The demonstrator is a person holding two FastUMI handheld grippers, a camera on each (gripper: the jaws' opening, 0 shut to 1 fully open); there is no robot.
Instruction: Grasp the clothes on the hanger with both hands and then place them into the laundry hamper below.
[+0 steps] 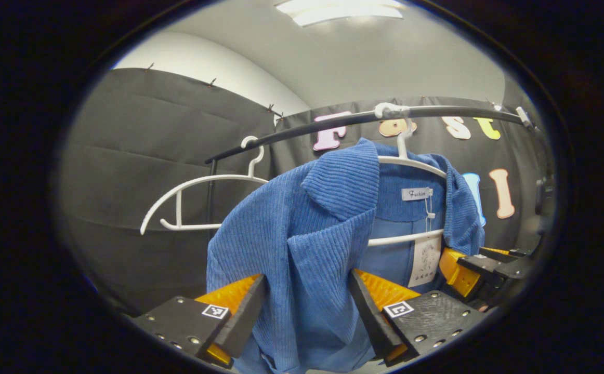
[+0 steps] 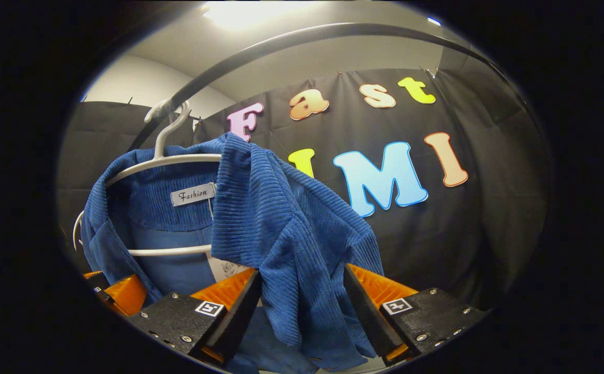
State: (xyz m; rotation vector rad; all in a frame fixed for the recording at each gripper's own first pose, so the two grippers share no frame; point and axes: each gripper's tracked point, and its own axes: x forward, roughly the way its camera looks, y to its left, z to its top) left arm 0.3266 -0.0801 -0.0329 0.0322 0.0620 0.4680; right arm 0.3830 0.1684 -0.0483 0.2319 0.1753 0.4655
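Here, each hand-held gripper, left and right, straddles a blue jacket front panel, jaws wide; both should clamp before lifting off the hanger.

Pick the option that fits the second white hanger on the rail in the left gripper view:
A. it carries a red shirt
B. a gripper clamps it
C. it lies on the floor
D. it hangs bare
D: the second hanger hangs bare on the rail, beside the hanger that carries the blue jacket.
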